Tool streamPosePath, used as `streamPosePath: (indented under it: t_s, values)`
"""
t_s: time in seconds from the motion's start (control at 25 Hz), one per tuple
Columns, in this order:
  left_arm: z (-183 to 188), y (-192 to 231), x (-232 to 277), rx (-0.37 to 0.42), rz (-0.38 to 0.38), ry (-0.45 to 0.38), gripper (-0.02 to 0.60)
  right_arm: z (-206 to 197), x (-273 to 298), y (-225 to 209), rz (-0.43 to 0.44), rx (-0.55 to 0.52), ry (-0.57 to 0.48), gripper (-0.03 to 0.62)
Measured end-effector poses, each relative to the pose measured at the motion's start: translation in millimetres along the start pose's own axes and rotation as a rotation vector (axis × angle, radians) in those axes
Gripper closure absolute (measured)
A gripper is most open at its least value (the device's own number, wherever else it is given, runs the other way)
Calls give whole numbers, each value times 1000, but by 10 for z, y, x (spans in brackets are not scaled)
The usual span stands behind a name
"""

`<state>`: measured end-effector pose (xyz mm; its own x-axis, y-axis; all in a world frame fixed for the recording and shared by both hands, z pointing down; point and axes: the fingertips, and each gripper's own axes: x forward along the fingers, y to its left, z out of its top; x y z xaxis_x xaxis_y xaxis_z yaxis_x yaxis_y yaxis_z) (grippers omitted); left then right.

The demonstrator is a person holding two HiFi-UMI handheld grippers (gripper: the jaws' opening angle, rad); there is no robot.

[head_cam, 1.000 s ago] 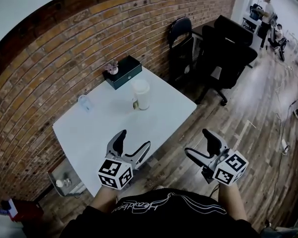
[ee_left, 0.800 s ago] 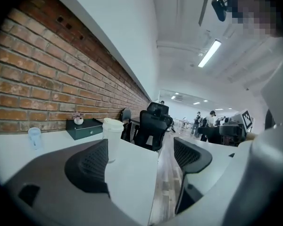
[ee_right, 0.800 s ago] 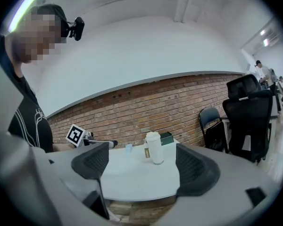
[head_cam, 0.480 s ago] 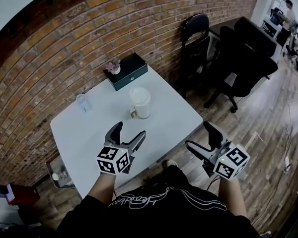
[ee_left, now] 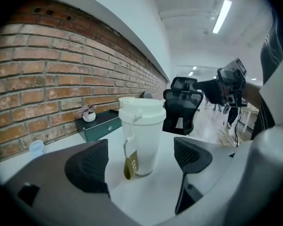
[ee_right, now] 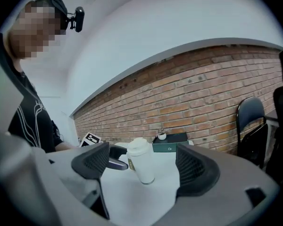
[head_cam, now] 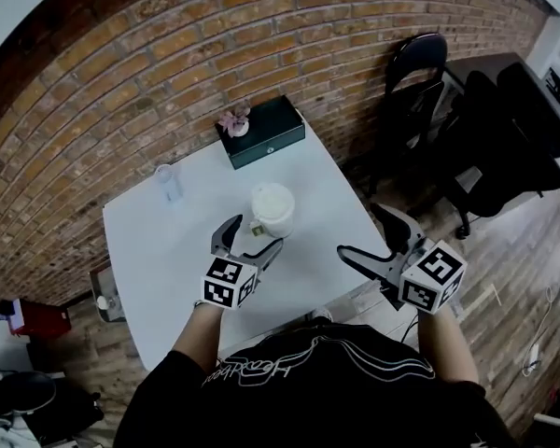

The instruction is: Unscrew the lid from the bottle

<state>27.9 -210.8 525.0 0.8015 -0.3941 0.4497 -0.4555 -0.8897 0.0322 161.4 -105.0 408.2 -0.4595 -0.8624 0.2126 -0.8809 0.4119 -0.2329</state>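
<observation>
A white bottle (head_cam: 272,211) with a white screw lid (head_cam: 272,198) stands upright on the white table (head_cam: 159,269); a small olive tag (ee_left: 129,168) hangs at its side. My left gripper (head_cam: 253,241) is open over the table, its jaws just short of the bottle, which shows between them in the left gripper view as the bottle (ee_left: 141,134). My right gripper (head_cam: 371,238) is open and empty, off the table's right edge; its view frames the bottle (ee_right: 142,161) from some way off.
A dark green box (head_cam: 264,133) with a tiny potted plant (head_cam: 234,121) sits at the table's far edge by the brick wall (head_cam: 121,82). A small clear cup (head_cam: 169,183) stands far left. Black chairs (head_cam: 420,91) stand to the right.
Both grippers have moved forward toward the table; the left one now reaches over it close to the bottle. The head view has shifted closer over the table.
</observation>
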Motion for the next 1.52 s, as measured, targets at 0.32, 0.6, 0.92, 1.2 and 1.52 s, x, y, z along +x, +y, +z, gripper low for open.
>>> streamPosePath:
  t_s: [0.32,0.6,0.92,1.2,1.52]
  values:
    - [-37,71,247,-2,-12,-21,160,-126,642,-13,191,-28,128,174]
    - [-55,15,396,29,-53,-69,161,-261,1088,18,291,-131,211,178]
    - [0,11,421,-1,-56,-104,221,-255,1494,227,397,-192,226,187]
    - [-24,4,414,0,-45,-102,225,-250,1653,320,426,-231,218,218]
    - [-28,9,428,-8,-29,-86,227,-328,1752,294,366,-377,220,264]
